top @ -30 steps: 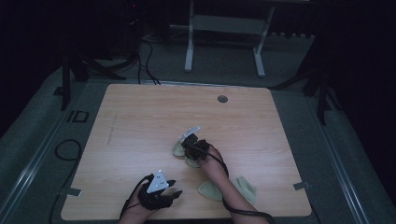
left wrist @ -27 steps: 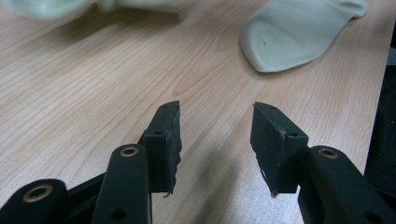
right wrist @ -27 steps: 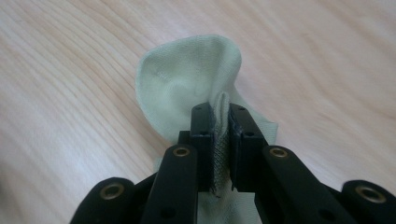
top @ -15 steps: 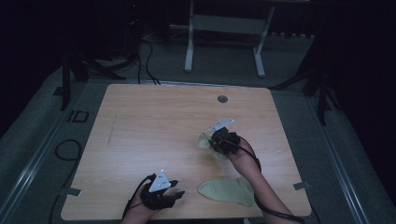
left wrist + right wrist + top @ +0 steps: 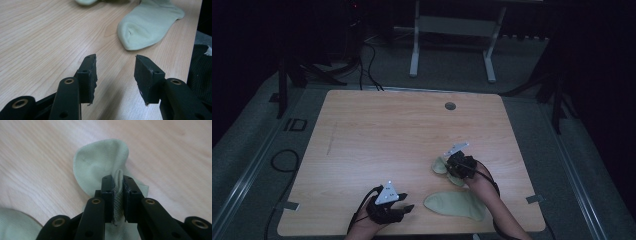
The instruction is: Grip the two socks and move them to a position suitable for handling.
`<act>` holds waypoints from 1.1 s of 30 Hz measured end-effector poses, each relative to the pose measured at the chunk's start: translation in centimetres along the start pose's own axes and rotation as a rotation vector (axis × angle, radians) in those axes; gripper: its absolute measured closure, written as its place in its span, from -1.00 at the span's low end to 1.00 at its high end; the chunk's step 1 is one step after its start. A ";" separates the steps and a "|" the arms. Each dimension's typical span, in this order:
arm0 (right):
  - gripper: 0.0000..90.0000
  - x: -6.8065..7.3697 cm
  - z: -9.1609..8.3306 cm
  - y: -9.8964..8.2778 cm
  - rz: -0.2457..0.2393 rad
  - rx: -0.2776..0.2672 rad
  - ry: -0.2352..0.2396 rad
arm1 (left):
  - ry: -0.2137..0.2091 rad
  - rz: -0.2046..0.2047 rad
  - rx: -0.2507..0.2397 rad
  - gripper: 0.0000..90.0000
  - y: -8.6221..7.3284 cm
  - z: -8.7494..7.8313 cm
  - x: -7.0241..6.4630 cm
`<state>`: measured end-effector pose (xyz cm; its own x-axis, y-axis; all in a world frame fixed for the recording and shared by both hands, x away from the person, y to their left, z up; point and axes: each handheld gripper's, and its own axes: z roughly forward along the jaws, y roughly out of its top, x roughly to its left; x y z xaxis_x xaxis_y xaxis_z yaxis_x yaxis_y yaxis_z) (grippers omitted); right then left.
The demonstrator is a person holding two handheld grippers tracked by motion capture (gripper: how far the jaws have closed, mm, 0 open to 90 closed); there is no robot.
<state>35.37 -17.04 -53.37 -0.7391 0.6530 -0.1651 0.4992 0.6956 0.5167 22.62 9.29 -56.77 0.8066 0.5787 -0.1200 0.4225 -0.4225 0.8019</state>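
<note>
Near right of worktop (image 5: 377, 125): right hand-held gripper (image 5: 117, 192) pinched tight on a fold of pale green sock (image 5: 100, 167), rest of it bunched on the wood just past the jaws. Second sock (image 5: 457, 204) flat at near edge, long axis left-right, toe end pointing toward left hand-held gripper (image 5: 115, 75), which sits just left of it, jaws parted wide, empty, likely the nearer for that one. No brand, label or legible writing seen.

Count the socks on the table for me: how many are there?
2. One sock lies flat near the table's front edge, beside the person's right forearm. The other sock is pinched in the right gripper, just behind the flat one. None seem hidden.
</note>
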 end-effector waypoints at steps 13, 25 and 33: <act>0.05 -1.1 -1.5 -0.5 0.121 -0.062 0.087 | 0.031 0.060 0.013 0.18 4.2 1.8 0.4; 0.18 -0.9 -1.0 -1.1 0.142 -0.054 0.080 | 0.098 0.136 0.072 0.79 10.2 7.8 1.8; 0.34 -0.6 0.4 -1.9 0.119 -0.018 0.072 | 0.144 0.170 0.204 0.93 10.1 11.7 2.7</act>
<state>35.01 -18.63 -54.55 -0.7062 0.7068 -0.0417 0.5772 0.6088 0.5442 33.87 -1.59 -55.80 0.8121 0.5746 0.1021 0.3724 -0.6449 0.6673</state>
